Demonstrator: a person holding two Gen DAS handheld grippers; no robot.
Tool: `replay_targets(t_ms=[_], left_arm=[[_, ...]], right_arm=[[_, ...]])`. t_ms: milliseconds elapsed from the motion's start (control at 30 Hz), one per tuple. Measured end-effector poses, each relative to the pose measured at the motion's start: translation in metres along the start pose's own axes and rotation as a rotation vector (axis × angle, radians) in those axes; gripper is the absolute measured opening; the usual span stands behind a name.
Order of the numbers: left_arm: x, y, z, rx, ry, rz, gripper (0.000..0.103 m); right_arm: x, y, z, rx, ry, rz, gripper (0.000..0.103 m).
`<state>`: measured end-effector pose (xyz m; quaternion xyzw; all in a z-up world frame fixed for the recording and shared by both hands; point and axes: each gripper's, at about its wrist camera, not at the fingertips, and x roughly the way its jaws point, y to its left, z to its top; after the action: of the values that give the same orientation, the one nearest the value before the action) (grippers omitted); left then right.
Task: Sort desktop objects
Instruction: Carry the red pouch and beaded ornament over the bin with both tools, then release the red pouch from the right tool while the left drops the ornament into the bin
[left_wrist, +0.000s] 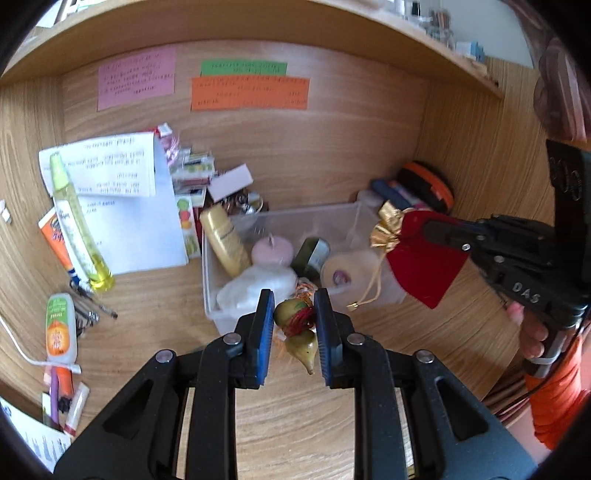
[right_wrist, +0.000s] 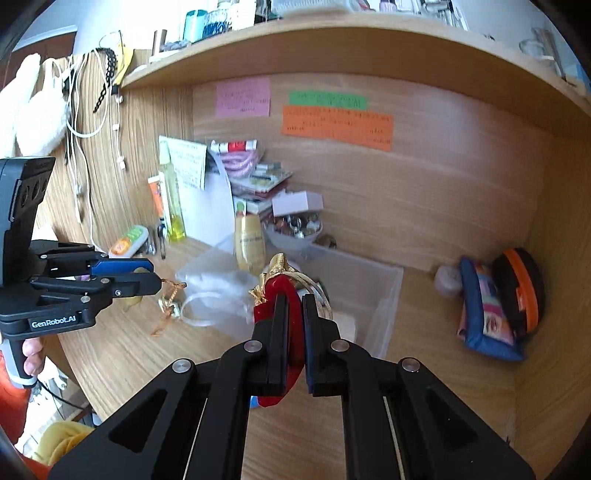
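My left gripper (left_wrist: 294, 317) is shut on a small olive gourd charm (left_wrist: 295, 330) tied with red cord, held above the desk just in front of the clear plastic bin (left_wrist: 214, 295). My right gripper (right_wrist: 294, 306) is shut on a red velvet pouch (right_wrist: 277, 291) with a gold trim. In the left wrist view the pouch (left_wrist: 424, 266) hangs over the bin's right end. In the right wrist view the left gripper (right_wrist: 147, 275) is at the left with the charm's orange tassel (right_wrist: 168, 299) dangling. The bin holds a gold bottle (left_wrist: 225, 240), a pink candle (left_wrist: 271, 249), a dark jar (left_wrist: 312, 254) and a white bag (left_wrist: 255, 288).
White papers (left_wrist: 125, 206), a yellow-green bottle (left_wrist: 79, 225), an orange tube (left_wrist: 55, 240) and a glue bottle (left_wrist: 60, 328) lie at the left. Small boxes and a bowl of trinkets (right_wrist: 295, 225) sit behind the bin. A blue pouch (right_wrist: 484, 314) and an orange-black case (right_wrist: 521, 291) lean in the right corner.
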<state>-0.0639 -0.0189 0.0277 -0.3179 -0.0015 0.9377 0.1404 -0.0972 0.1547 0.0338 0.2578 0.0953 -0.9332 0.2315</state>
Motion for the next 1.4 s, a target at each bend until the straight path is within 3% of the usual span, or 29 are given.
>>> replay_targets(t_ms=[300, 500, 833, 1067, 1133, 1300, 1400], left_arm=[[-0.007, 0.014, 0.045, -0.011, -0.060, -0.032, 0.021], [0.009, 0.030, 0.064, -0.016, -0.062, -0.006, 0.021], [0.070, 0.059, 0.054, -0.062, 0.036, 0.009, 0.021], [0.096, 0.062, 0.036, -0.039, 0.088, 0.037, 0.021], [0.098, 0.063, 0.033, -0.040, 0.093, 0.039, 0.025], [0.093, 0.067, 0.027, -0.044, 0.069, 0.057, 0.049], [0.088, 0.067, 0.024, -0.042, 0.063, 0.062, 0.056]], right_arm=[[0.016, -0.007, 0.029, 0.009, -0.027, 0.005, 0.006], [0.036, -0.007, 0.041, 0.019, -0.023, 0.013, 0.006], [0.090, -0.010, 0.040, 0.053, 0.055, 0.058, 0.006], [0.128, -0.003, 0.025, 0.028, 0.144, 0.055, 0.006], [0.133, -0.001, 0.021, 0.008, 0.159, 0.036, 0.006], [0.138, 0.004, 0.017, -0.039, 0.182, -0.002, 0.007], [0.138, 0.004, 0.013, -0.043, 0.197, -0.005, 0.021]])
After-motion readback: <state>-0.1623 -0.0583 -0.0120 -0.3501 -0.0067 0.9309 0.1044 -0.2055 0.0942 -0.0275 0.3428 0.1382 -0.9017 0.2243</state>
